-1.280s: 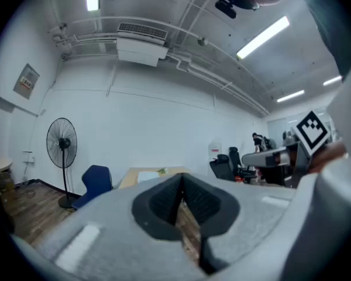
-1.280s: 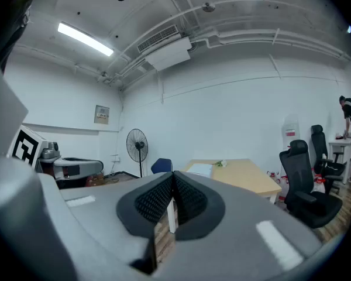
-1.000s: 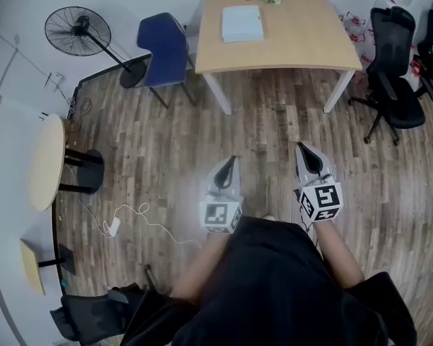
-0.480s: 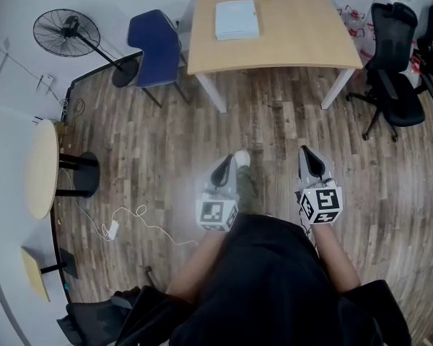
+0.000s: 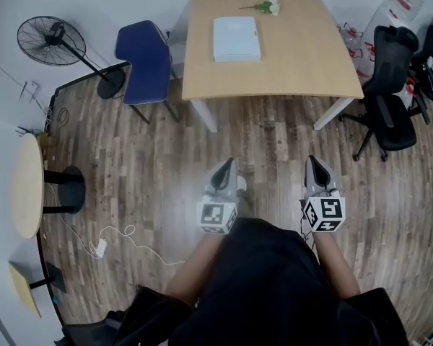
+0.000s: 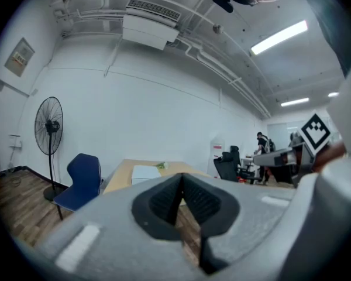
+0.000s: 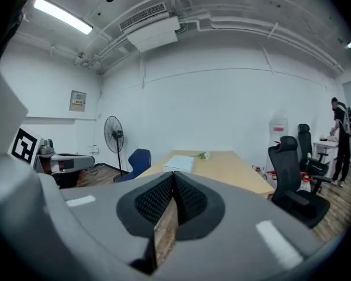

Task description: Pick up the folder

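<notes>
The pale blue-white folder [image 5: 237,38] lies flat on the wooden table [image 5: 296,56], toward its far left part; it also shows as the folder [image 6: 144,172] in the left gripper view and the folder [image 7: 178,163] in the right gripper view. A small white flower sprig [image 5: 263,6] lies just beyond it. My left gripper [image 5: 224,166] and right gripper [image 5: 314,163] are held side by side over the wood floor, well short of the table. Both are shut with nothing between the jaws.
A blue chair [image 5: 144,60] stands at the table's left side, with a floor fan [image 5: 47,40] beyond it. Black office chairs [image 5: 386,92] stand to the table's right. A round table [image 5: 25,186] and a white cable [image 5: 119,236] are at the left. A person [image 7: 342,139] stands far right.
The table with the folder has come closer and lower in the head view as I walk toward it. Both grippers stay shut and side by side.
</notes>
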The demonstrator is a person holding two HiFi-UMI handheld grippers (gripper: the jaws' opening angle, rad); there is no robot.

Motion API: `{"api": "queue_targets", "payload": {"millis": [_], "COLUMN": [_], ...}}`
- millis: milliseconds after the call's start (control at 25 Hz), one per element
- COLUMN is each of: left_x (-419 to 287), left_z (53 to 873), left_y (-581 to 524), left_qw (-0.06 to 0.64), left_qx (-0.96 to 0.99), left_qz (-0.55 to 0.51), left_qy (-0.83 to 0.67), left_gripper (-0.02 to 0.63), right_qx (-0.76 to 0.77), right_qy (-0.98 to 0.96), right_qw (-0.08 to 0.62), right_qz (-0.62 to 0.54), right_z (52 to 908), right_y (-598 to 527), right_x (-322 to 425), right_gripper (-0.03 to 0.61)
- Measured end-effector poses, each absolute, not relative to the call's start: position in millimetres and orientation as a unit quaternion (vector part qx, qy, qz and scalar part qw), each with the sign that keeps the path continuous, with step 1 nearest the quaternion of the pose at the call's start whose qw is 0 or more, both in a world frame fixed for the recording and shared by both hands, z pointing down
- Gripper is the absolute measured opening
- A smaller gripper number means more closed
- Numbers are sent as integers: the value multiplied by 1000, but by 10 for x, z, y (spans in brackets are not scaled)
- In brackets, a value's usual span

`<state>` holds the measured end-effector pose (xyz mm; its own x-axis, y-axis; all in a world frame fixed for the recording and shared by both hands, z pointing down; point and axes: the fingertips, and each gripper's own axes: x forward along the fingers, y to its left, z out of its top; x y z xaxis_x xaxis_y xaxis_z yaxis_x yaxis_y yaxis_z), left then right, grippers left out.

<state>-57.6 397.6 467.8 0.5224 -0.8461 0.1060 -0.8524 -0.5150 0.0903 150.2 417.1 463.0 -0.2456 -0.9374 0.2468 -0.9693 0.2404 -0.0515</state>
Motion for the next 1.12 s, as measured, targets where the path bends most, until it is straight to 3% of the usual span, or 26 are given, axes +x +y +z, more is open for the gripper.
{"api": "queue_targets", "payload": {"millis": [600,1120], "left_x": [-1372,-1413], "left_z": [4253,4406], "left_y": [1481,1069], "left_qw": [69,80], "left_qx": [879,884], "left_qz": [-12,-19], "left_qy": [-472,-461], "left_gripper": [0,0], "right_qx": [590,610], "right_qy": [-795,-775], "right_qw": [115,111], "right_qz": [86,124], "right_z": [4534,4679], "right_y": [1632,1112], "right_x": [662,707], "right_gripper": [2,2]}}
